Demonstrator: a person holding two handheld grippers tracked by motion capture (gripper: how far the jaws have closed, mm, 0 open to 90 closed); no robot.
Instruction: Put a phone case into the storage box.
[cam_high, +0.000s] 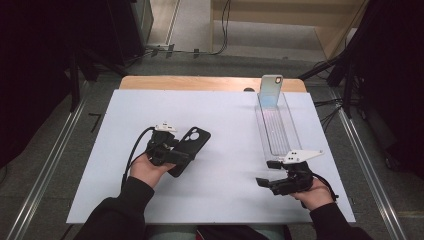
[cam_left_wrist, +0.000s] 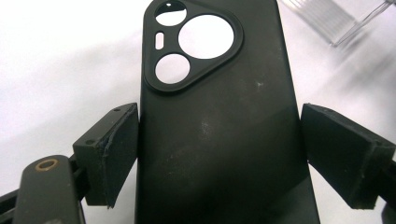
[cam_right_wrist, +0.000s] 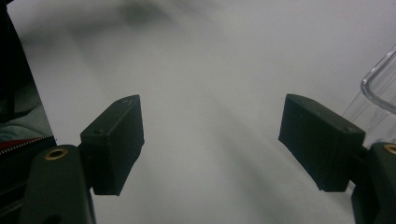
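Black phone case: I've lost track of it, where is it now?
In the high view the black phone case sits left of centre on the white table, between the jaws of the left tool.

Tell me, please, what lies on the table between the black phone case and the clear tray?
Nothing: in the high view, the white table is bare between the black phone case and the clear tray.
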